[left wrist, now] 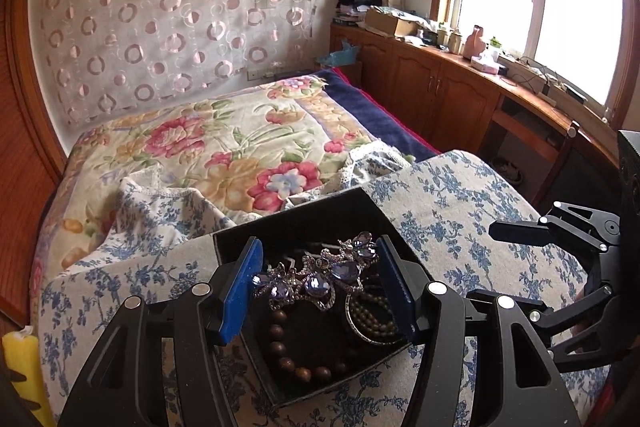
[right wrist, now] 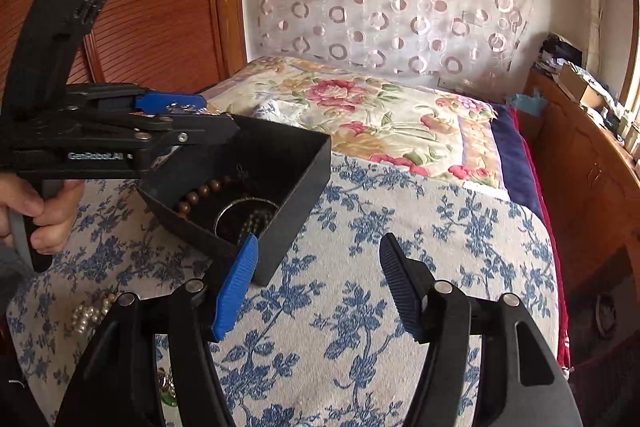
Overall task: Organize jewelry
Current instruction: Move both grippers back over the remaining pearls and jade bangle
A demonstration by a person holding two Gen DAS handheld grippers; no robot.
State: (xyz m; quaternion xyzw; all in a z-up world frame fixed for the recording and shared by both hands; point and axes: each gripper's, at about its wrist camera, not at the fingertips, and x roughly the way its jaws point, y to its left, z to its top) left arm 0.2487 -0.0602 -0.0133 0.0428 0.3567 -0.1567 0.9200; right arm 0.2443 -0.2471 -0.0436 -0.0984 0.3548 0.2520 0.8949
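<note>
A black open box [left wrist: 248, 359] sits on a blue-flowered cloth [left wrist: 460, 219]. In it lie a brown bead bracelet [left wrist: 296, 367], a bangle with dark beads [left wrist: 372, 315] and a purple-stone jewelled piece [left wrist: 320, 277]. My left gripper [left wrist: 318, 287] is over the box, its blue pads wide apart on either side of the purple piece, which touches the left pad. It shows in the right wrist view [right wrist: 188, 107] above the box [right wrist: 292, 211]. My right gripper [right wrist: 316, 287] is open and empty, just right of the box. A pearl piece [right wrist: 90, 313] lies on the cloth at left.
The cloth covers a cushion on a bed with a floral blanket [left wrist: 224, 139]. A wooden cabinet run [left wrist: 440, 83] with clutter lies under the window at right. A yellow object [left wrist: 24, 367] is at the lower left. A green item [right wrist: 168, 393] lies under my right gripper.
</note>
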